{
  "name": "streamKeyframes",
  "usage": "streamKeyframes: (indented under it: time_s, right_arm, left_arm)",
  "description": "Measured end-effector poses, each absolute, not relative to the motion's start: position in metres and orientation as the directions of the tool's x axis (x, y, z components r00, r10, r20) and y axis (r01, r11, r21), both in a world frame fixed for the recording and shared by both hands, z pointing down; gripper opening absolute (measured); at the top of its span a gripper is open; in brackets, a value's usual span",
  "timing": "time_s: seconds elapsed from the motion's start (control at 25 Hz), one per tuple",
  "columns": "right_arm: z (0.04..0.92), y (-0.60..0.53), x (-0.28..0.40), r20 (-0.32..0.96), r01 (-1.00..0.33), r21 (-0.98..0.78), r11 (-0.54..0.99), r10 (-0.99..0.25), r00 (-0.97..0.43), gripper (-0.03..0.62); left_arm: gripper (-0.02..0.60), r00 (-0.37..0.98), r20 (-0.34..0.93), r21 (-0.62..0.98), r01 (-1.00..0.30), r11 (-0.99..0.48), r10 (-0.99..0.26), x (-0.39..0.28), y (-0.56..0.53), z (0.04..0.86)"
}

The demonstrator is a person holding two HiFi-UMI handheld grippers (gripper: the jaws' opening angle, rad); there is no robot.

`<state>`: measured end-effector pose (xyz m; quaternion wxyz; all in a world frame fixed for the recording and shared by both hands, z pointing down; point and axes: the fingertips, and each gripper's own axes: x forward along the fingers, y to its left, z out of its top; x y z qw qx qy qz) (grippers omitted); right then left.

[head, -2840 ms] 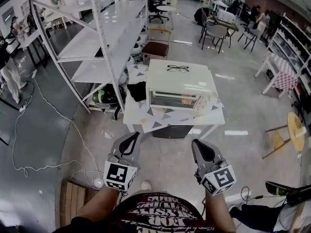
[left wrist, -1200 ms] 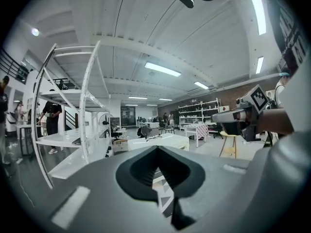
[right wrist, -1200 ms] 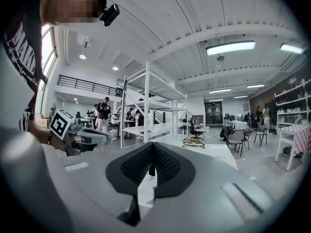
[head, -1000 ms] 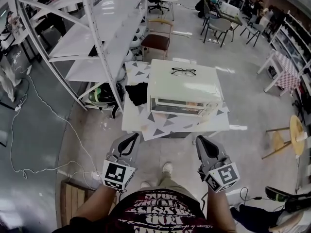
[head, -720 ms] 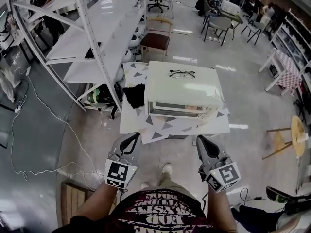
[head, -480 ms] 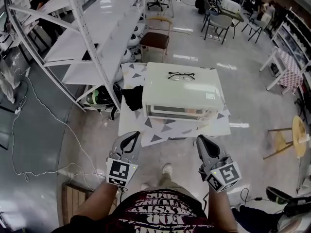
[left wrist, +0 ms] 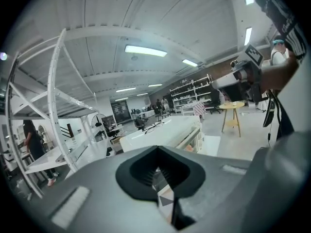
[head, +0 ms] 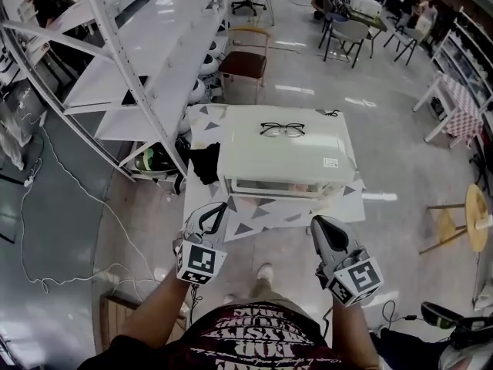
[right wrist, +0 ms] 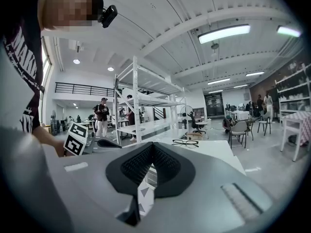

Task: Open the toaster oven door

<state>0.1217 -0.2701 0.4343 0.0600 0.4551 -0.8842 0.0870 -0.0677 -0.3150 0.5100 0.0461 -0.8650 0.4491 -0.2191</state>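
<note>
- At twelve o'clock from the person, the toaster oven point(head: 281, 154) sits on a small table point(head: 348, 201) with a triangle-patterned cover. Its door point(head: 279, 187) faces them and, as far as I can tell, is closed. Neither tool touches it.
- The left gripper point(head: 216, 210) hangs at about seven o'clock of the oven, by the table's near corner. The right gripper point(head: 318, 223) is at five o'clock, near the front edge. Both have their jaws together on nothing, as each gripper view shows.
- Closed jaws cannot take a handle. Reaching in without parting them would likely only bump the door or shove the oven toward twelve o'clock.
- I cannot make out the handle from the head view. Biting the wrong lip, or biting too shallow, could let the jaws slip off as the door swings down.
- The oven looks light, and the cover under it may slide. A pull toward six o'clock with nothing bracing the body could drag the whole oven toward the table's near edge.
- The glasses point(head: 282, 130) lie on the oven's top, toward twelve o'clock. A jolt or tilt could send them sliding off.
- A black cloth point(head: 205, 164) lies at nine o'clock of the oven. The left gripper could snag it if it comes in from that side.
</note>
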Motion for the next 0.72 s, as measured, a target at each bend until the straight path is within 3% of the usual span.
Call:
streamKeyframes:
  time_s: [0.24, 0.72]
  right_arm:
    - [0.445, -0.282, 0.136, 0.209, -0.811, -0.113, 0.575, -0.784, -0.585, 0.026]
    - [0.458, -0.296, 0.151, 0.235, -0.789, -0.153, 0.595, -0.754, -0.614, 0.026]
  left_arm:
    - [0.002, 0.517, 0.377, -0.321, -0.705, -0.632, -0.768, -0.045, -0.342, 0.527]
    - [0.135, 0.494, 0.563, -0.438, -0.501, -0.746, -0.662, -0.012, -0.371, 0.585]
